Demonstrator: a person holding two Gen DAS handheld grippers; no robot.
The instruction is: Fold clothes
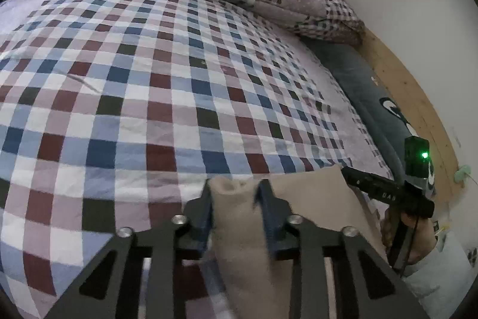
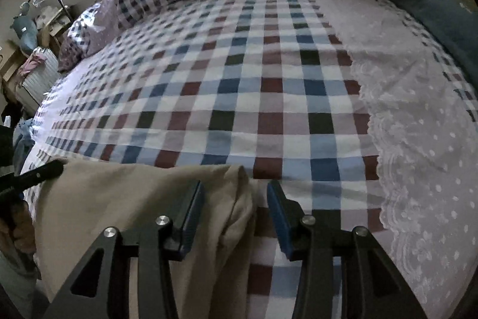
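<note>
The left gripper is pinching the beige garment at lower centre; the right gripper is sitting half-open beside its edge — that corner could be slipping free.

The beige garment runs off the bottom edge in both wrist views, so its full shape and kind cannot be told. Where it passes between the left gripper's pads it is smeared — the fabric there reads as a bunched fold, possibly a cuff. The hand gripping the other tool is half hidden behind its handle. At the right wrist view's left edge, clutter beside the bed is too small and dim to name.
</note>
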